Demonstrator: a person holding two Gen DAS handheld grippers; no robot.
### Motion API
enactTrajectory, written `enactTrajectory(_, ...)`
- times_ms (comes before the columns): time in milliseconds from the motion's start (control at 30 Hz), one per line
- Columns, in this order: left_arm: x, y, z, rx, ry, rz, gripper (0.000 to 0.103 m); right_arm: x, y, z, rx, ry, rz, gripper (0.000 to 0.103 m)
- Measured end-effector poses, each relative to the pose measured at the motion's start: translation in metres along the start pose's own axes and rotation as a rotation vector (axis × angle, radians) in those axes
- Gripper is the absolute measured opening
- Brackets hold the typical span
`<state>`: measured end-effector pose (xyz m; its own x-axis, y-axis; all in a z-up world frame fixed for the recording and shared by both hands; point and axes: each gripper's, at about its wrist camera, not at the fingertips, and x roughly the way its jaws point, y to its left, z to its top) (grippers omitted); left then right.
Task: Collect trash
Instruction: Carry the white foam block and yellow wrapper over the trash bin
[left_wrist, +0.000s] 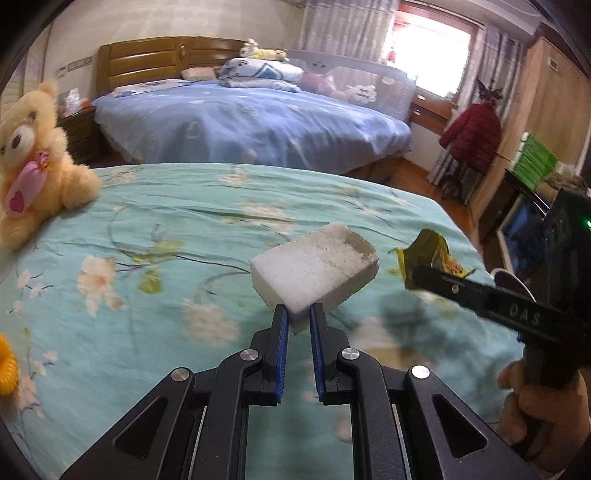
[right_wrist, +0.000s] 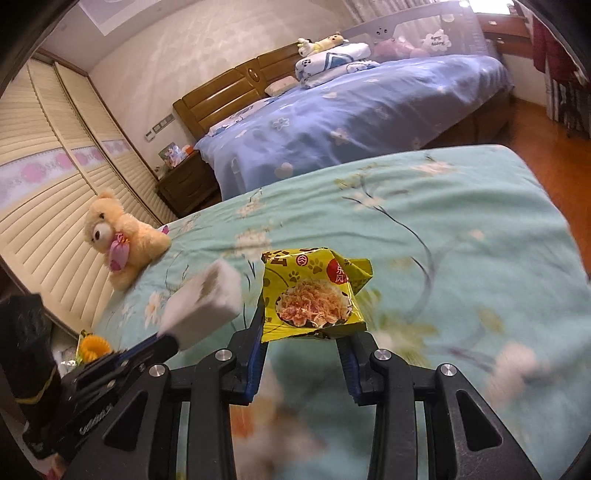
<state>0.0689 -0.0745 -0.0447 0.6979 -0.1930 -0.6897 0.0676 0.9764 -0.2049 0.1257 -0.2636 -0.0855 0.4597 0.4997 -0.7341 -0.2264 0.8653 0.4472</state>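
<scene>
Two grippers, left gripper (left_wrist: 298, 314) pinching foam block (left_wrist: 314, 273), right gripper (right_wrist: 303, 332) clamping wrapper (right_wrist: 314, 295)

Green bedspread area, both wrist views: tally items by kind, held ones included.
Trash held in grippers: 2, white foam block in the left gripper, yellow snack packet in the right gripper
Plush toys: 1, teddy bear
Orange coil items: 1, orange coil at the bed's edge
Total: 4

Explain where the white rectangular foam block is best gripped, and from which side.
Likely at a corner, coming from the near side. The white rectangular foam block is broad and thick; the left tool, shut on its near corner, holds it lifted.
</scene>
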Motion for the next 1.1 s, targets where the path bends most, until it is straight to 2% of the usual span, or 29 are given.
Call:
enactTrajectory(333, -0.004, -0.040, -0.015, 0.062, 0.027, -0.050, 0.011, -0.041, -0.028, -0.035, 0.058, -0.014, -0.041, 0.036)
enactTrajectory(1100, -0.012, -0.114, -0.024, 0.176, 0.043, -0.104, 0.011, -0.103, -0.070, -0.054, 0.134, -0.108, -0.098, 0.036)
